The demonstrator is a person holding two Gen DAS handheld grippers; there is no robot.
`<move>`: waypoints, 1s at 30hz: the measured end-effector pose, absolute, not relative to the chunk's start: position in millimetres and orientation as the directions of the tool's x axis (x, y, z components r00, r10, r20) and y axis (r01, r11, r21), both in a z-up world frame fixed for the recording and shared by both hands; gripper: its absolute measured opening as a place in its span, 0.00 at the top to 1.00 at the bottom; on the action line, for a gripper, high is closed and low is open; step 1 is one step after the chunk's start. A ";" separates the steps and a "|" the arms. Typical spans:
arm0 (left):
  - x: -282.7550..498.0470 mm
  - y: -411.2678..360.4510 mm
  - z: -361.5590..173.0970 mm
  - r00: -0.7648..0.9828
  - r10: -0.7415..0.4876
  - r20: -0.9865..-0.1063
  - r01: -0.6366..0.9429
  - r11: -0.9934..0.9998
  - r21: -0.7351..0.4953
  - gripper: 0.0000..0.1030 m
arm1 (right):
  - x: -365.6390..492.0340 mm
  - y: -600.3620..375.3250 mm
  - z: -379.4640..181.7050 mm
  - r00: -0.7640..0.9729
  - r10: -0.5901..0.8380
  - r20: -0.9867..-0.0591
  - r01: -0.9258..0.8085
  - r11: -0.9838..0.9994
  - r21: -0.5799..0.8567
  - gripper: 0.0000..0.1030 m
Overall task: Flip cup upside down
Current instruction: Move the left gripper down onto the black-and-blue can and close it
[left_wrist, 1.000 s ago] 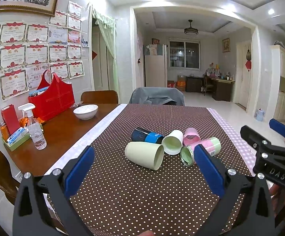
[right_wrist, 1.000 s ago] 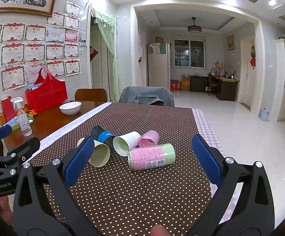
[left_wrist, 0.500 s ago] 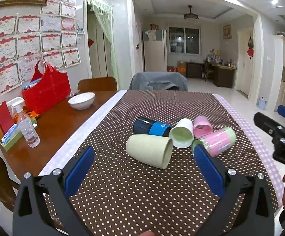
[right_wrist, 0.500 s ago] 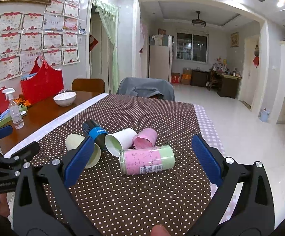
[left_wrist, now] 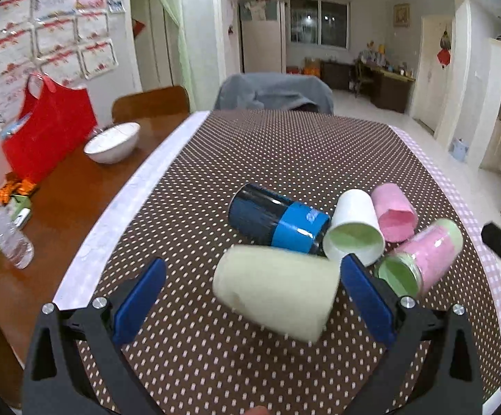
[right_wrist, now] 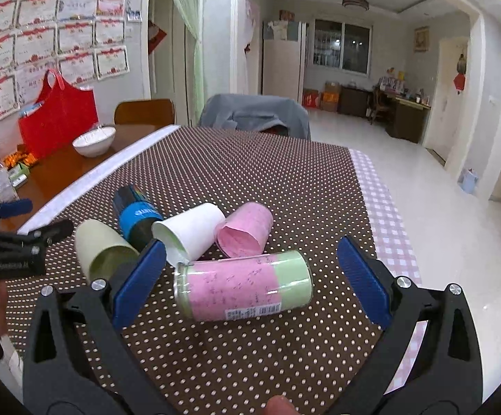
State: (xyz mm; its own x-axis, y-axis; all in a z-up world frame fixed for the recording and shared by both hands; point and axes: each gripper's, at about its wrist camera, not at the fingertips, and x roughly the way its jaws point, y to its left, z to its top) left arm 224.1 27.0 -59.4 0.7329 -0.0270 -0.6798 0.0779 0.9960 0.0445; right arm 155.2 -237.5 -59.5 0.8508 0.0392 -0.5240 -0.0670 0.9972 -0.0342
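Now the left gripper [left_wrist: 250, 285], jaws wide and empty, frames the pale green cup [left_wrist: 274, 295] lying sideways just ahead; close squarely across its middle before lifting. Likewise, the right gripper [right_wrist: 248, 278] gapes empty before the pink-and-green can [right_wrist: 243, 285]. Underneath, a dotted brown tablecloth [left_wrist: 285, 159] spans the table in a bright dining room.

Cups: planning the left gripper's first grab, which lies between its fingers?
The pale green cup, nearest, lying on its side in front of the others.

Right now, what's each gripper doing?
Left gripper: open, holding nothing, pale green cup between its fingers.
Right gripper: open, empty, above the pink-and-green can.
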 end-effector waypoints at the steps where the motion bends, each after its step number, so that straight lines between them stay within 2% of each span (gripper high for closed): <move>1: 232.0 26.7 -59.6 0.726 -0.027 -0.687 0.079 0.996 0.044 0.04 | 161.7 -237.6 -60.5 0.846 0.039 -0.531 -0.069 0.997 -0.037 0.06; 6: 283.1 26.9 -63.8 0.655 -0.017 -0.756 0.051 0.998 0.021 0.04 | 192.8 -239.0 -66.4 0.824 0.049 -0.565 -0.086 0.996 -0.038 0.06; 14: 352.7 30.0 -94.2 0.428 -0.118 -0.896 0.003 0.992 -0.129 0.04 | 239.9 -239.6 -71.9 0.784 0.084 -0.615 -0.128 0.991 -0.028 0.06; 21: 392.1 23.2 -115.8 0.302 -0.181 -0.936 -0.009 0.981 -0.193 0.04 | 263.6 -243.6 -78.0 0.762 0.112 -0.638 -0.149 0.989 -0.004 0.06; 27: 425.8 5.8 -137.6 0.191 -0.185 -0.964 0.011 0.982 -0.186 0.04 | 276.0 -250.2 -84.0 0.748 0.119 -0.653 -0.140 0.990 0.020 0.06; 30: 435.0 -6.6 -143.6 0.174 -0.157 -0.972 0.046 0.987 -0.151 0.12 | 279.6 -252.7 -86.0 0.743 0.119 -0.659 -0.134 0.991 0.029 0.06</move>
State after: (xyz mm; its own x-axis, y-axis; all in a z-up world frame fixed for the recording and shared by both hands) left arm 435.0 -6.6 -143.6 0.1735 -0.1568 -0.9723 0.0464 0.9875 -0.1510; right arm 279.6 -252.7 -86.0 0.7428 0.1192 -0.6588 -0.1336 0.9906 0.0287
